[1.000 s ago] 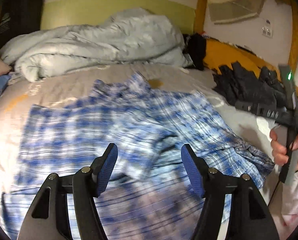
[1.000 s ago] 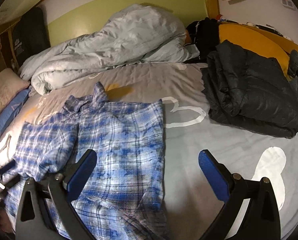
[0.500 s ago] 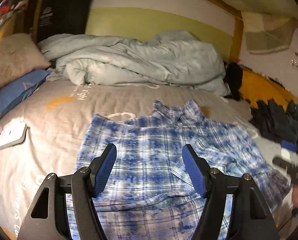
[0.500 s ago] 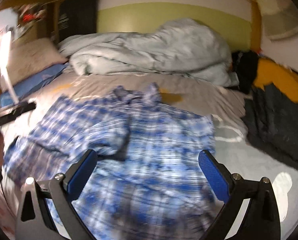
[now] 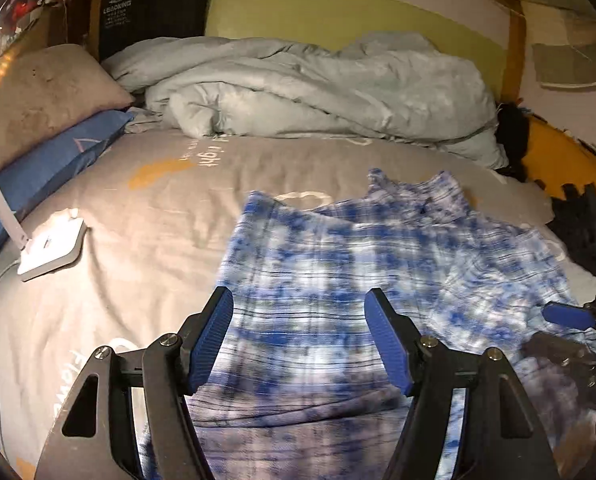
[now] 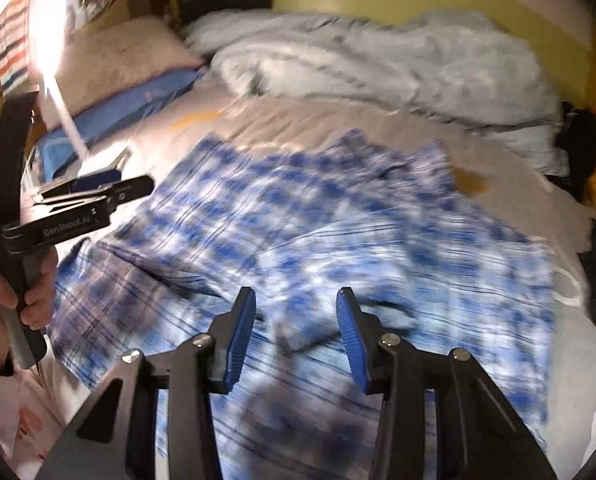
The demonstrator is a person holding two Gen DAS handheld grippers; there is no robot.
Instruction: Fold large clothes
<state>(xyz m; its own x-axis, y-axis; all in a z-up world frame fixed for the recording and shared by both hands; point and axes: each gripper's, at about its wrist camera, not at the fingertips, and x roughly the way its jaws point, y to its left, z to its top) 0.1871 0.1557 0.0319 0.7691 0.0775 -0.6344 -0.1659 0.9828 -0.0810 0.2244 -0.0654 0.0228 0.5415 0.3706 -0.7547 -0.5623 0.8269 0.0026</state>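
The blue plaid shirt [image 5: 377, 280] is spread on the bed [image 5: 158, 208], collar toward the rumpled duvet [image 5: 317, 88], one side folded in. Left gripper [image 5: 299, 344] is spread above it, empty. Right gripper [image 6: 296, 336] is closing, nothing between its pads. Only the right view shows the hand [image 6: 30, 292] holding the left gripper
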